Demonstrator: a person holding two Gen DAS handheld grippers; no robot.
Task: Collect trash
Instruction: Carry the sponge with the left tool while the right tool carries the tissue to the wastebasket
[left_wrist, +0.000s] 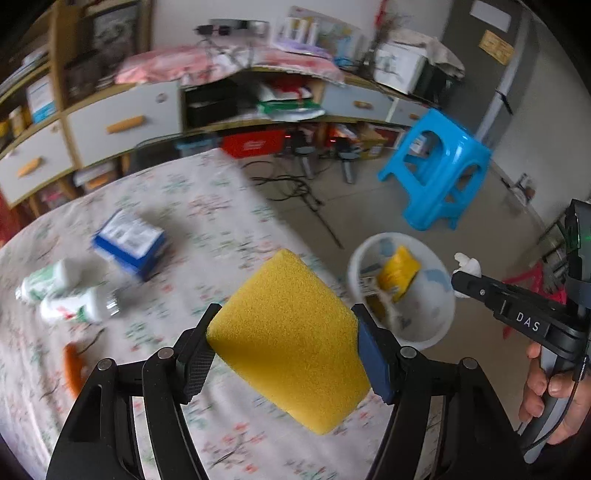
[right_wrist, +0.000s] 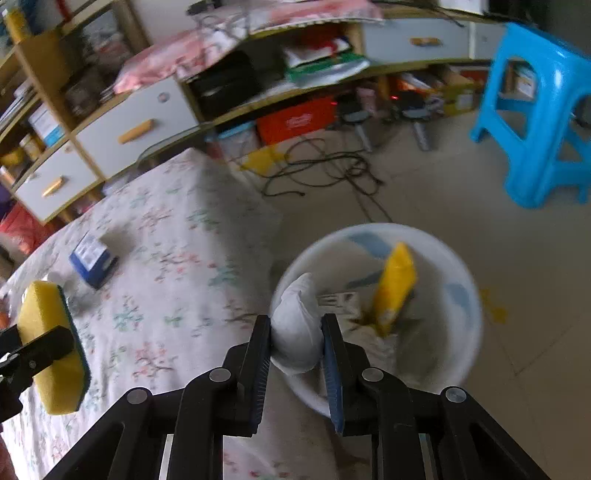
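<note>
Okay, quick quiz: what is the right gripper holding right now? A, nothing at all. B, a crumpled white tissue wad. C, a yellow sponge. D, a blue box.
B: the right gripper is shut on a crumpled white tissue wad, held above the white trash bin; the yellow sponge is in the left gripper.

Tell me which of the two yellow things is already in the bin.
The yellow packet standing tilted inside the white bin. The other, a yellow sponge, is clamped in the left gripper over the table.

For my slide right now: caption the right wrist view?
Right gripper holds a white wad over the white bin beside the floral table.
</note>
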